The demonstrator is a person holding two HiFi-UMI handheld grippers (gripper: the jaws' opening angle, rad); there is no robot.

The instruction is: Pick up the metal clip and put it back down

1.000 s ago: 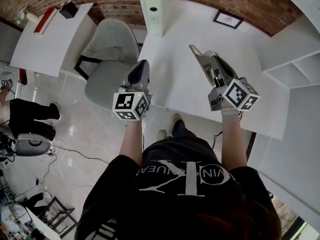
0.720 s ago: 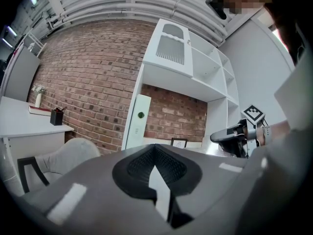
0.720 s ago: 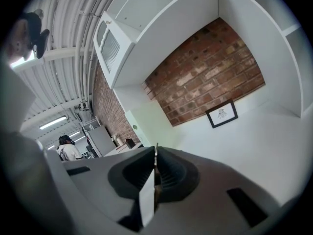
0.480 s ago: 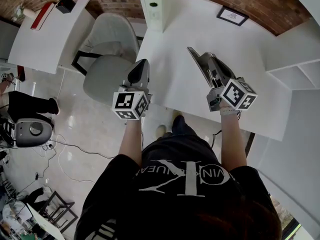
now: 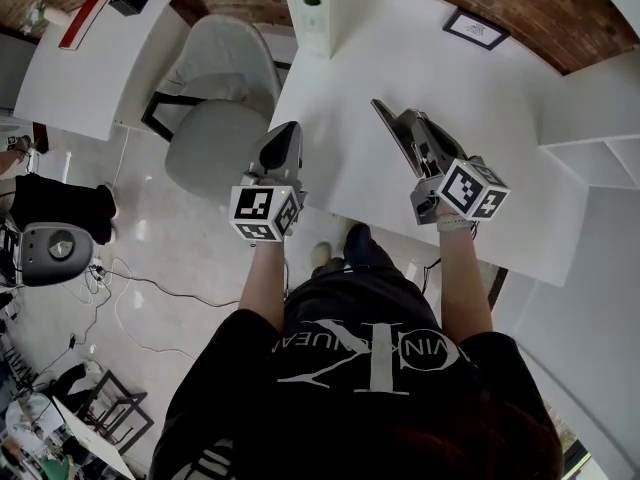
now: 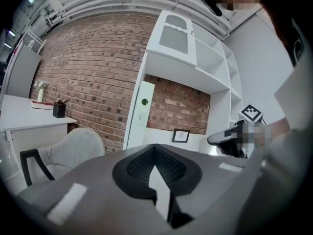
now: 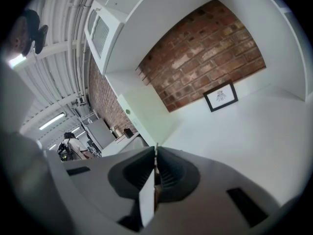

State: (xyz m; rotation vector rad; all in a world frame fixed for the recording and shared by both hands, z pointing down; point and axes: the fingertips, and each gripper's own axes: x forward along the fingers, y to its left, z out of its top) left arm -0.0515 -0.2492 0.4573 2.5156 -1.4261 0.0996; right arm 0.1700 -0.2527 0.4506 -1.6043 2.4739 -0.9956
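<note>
Nearest is the person's black shirt, with both bare forearms reaching out from it. Each hand carries a tool that ends at the wrist in a cube with square markers.

The left gripper sits over the bench's near left corner, its tip about on the left edge, with the floor below. In the left gripper view its jaws are pressed together with nothing between them.

The right gripper hangs above the bench just inside the near edge, tilted towards the middle of the top. In the right gripper view its jaws are all but closed. A thin pale strip stands edge-on between the pads and pokes out just past the tips. As far as can be told, this is the metal clip, clamped there and off the bench. The head view is too small to show it.

A grey chair stands beside the bench's left edge. Past the chair is a second white desk.

At the bench's far left corner a tall white folder with a green dot stands upright. Towards the far right corner a small black picture frame leans at the back edge against the brick wall. White shelves stand along the right edge.
</note>
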